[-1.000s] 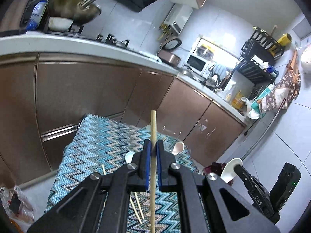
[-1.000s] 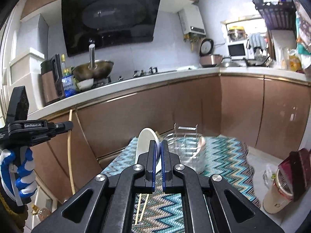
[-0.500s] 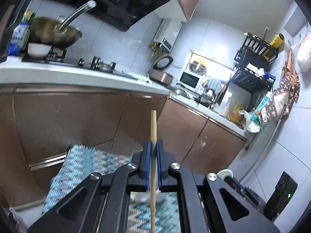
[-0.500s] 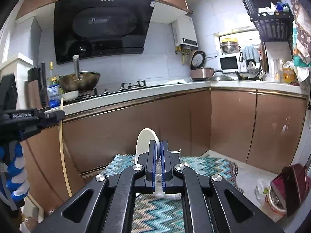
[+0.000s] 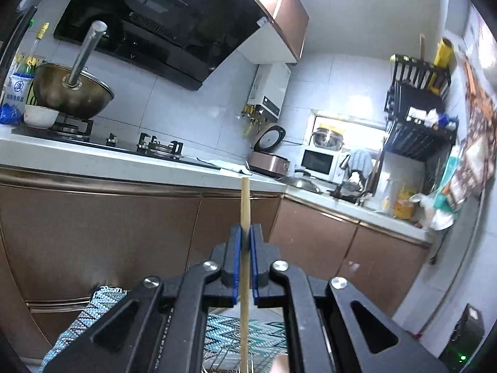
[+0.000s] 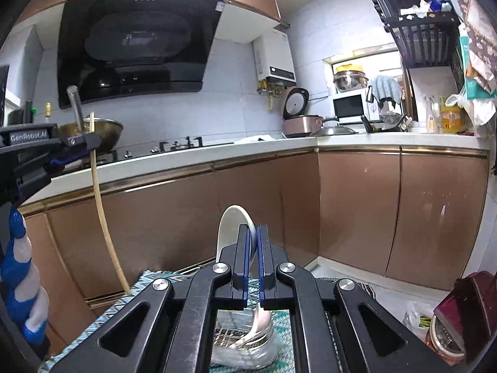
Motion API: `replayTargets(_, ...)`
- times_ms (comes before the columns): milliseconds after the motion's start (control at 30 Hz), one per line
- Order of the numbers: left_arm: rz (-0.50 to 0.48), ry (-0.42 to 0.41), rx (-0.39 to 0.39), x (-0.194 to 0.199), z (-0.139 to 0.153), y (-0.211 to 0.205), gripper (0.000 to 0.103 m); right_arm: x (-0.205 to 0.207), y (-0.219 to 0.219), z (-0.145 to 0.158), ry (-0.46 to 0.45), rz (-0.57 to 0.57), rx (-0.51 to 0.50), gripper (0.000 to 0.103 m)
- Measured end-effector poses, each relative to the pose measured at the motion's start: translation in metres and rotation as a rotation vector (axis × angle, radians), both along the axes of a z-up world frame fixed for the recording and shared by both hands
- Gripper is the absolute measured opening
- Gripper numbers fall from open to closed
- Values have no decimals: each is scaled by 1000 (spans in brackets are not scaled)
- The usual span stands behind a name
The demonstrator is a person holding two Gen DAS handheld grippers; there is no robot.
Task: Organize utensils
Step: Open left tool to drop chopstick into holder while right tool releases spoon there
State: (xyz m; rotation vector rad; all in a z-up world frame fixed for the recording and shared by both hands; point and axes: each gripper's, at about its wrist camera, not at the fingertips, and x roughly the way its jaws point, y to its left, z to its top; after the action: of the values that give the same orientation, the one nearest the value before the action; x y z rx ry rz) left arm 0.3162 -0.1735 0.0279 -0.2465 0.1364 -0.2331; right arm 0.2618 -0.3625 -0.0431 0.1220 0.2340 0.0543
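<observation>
My left gripper (image 5: 244, 233) is shut on a wooden chopstick (image 5: 244, 214) that stands upright between its blue pads, high above the zigzag cloth (image 5: 93, 310). The same chopstick (image 6: 102, 217) and the left gripper (image 6: 88, 146) show at the left of the right wrist view. My right gripper (image 6: 253, 233) is shut on a white ceramic spoon (image 6: 231, 227), bowl end up. Below it a clear container (image 6: 248, 342) stands on the cloth and holds another spoon.
Brown cabinets (image 6: 357, 211) and a white counter (image 6: 217, 152) run behind the cloth-covered surface. A wok (image 5: 71, 93) sits on the hob. A dark red bag (image 6: 466, 310) stands on the floor at the right.
Both grippers have risen and tilted up with their loads. The cloth and the clear container have dropped to the bottom of both views.
</observation>
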Motion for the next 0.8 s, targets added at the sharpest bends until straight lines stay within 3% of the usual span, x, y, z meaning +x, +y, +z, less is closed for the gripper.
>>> replayTargets(300,48,54,24,42,-54,-23,5,29,-2,-31,5,-18,5,5)
replayTargets(600,25,96,45,38,-80,-19,7,38,3,-62,38,9,29,12)
replayTargets(700,15,94,26,30,-73,-11,13,32,3,-61,36,20,33,12)
replayTargets(800,17,96,14,21,-63,-3,29,24,4,-56,27,22,33,12)
